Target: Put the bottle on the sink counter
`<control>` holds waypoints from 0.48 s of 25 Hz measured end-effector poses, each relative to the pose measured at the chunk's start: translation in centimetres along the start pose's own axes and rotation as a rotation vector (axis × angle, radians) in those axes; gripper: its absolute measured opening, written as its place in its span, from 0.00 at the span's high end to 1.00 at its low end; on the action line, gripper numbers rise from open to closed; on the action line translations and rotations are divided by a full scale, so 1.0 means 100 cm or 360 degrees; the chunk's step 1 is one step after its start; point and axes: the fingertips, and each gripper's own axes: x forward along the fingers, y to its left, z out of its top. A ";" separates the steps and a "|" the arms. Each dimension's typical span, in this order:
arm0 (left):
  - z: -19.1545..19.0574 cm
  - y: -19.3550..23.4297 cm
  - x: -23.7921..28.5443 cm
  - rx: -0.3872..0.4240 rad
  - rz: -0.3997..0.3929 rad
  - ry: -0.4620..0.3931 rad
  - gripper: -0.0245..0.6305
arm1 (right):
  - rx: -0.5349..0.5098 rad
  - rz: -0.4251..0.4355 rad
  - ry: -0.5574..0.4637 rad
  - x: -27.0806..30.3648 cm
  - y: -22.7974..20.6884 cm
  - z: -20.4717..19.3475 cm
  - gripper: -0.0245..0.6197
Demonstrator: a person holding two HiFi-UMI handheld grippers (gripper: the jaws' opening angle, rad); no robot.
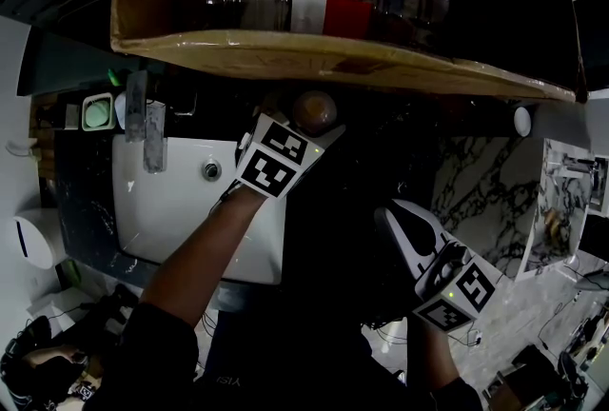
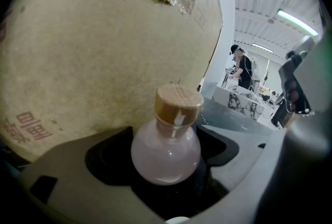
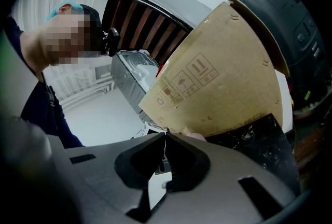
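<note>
A small round bottle (image 2: 165, 153) of pale pink glass with a wooden cap (image 2: 179, 103) sits between the jaws of my left gripper (image 2: 167, 168), which is shut on its belly. In the head view the bottle (image 1: 314, 109) is held by the left gripper (image 1: 303, 126) just under the cardboard box's edge, over the dark counter (image 1: 381, 162) right of the white sink (image 1: 181, 209). My right gripper (image 1: 388, 214) hangs lower right over the dark counter, apart from the bottle. In its own view the right gripper (image 3: 165, 136) has its jaws pressed together with nothing between them.
A big cardboard box (image 1: 285, 48) holding several clear plastic bottles overhangs the back of the counter. A faucet (image 1: 152, 128) stands behind the sink, with a green-and-white dish (image 1: 97, 111) beside it. A white dispenser (image 1: 33, 243) is at the left, marble surfaces (image 1: 485, 190) at the right.
</note>
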 end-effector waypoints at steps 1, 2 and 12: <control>0.000 0.000 0.000 0.0001 0.0003 0.0000 0.37 | 0.0000 0.0000 0.0001 0.000 0.000 0.000 0.92; 0.000 0.000 0.001 0.0002 0.0007 -0.0001 0.37 | 0.0000 0.0000 0.0001 0.000 0.000 0.000 0.92; 0.000 0.001 0.001 0.0003 0.0030 -0.0006 0.37 | -0.0014 -0.0005 0.0000 0.001 0.003 0.001 0.92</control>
